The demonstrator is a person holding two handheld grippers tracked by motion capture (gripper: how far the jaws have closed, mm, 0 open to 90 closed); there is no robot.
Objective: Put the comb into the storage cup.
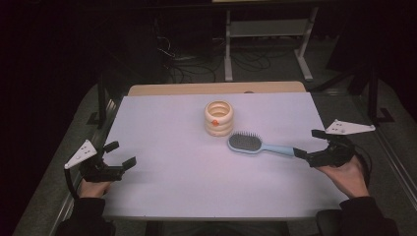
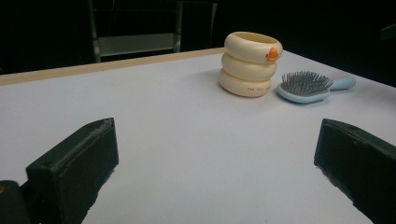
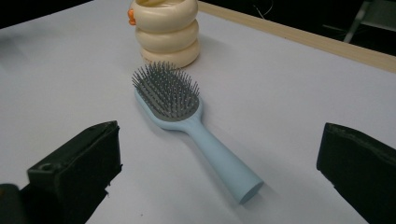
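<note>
— Brush [image 1: 246, 143] lies where?
— Flat on the worktop [image 1: 172, 118], bristles up, just beside the cup [image 1: 219, 118]; handle end at the right gripper [image 1: 308, 147], jaws apart.
— Left gripper [image 1: 120, 156]?
— Jaws apart, well away, holding nothing.

A cream ringed cup [image 1: 219, 118] stands upright at frame centre on the white table [image 1: 162, 162]; cables [image 1: 196, 64] litter the upper floor.

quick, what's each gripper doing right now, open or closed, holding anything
Left gripper: open, holding nothing.
Right gripper: open, holding nothing, jaws either side of the blue hairbrush handle's end, not yet touching it.
</note>
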